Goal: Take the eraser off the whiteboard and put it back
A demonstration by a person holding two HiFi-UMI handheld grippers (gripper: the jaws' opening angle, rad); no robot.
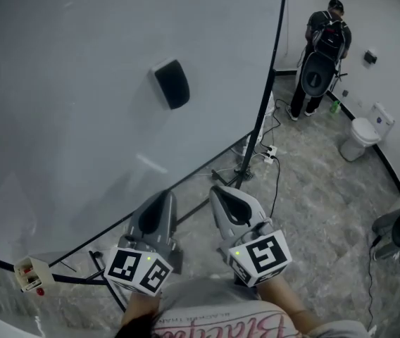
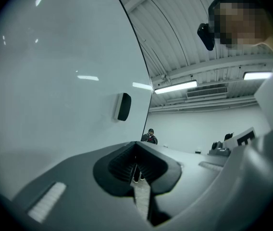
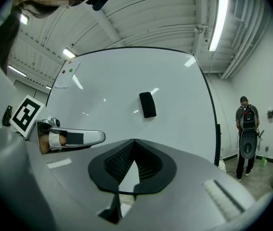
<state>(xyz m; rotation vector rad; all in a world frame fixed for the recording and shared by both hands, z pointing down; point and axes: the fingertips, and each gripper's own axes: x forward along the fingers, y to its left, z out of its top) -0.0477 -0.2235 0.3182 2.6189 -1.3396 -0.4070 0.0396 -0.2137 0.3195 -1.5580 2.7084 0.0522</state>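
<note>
A black eraser [image 1: 172,83] clings to the large whiteboard [image 1: 59,132], upright and slightly tilted. The left gripper view also has the eraser [image 2: 123,107], ahead and above the jaws, and the right gripper view has the eraser [image 3: 147,104] at the board's middle. My left gripper [image 1: 159,197] and right gripper [image 1: 221,192] hang side by side below the board, well short of the eraser. Both are shut, with nothing between the jaws of the left gripper [image 2: 135,146] or the right gripper [image 3: 134,142]. From the right gripper view, the left gripper [image 3: 95,137] points at the board.
The board's stand leg [image 1: 242,174] and a power strip with cables [image 1: 267,153] lie on the floor to the right. A person with a backpack [image 1: 325,48] stands at the far wall near a white bin [image 1: 360,138]. A small white holder [image 1: 32,274] sits at the board's lower left edge.
</note>
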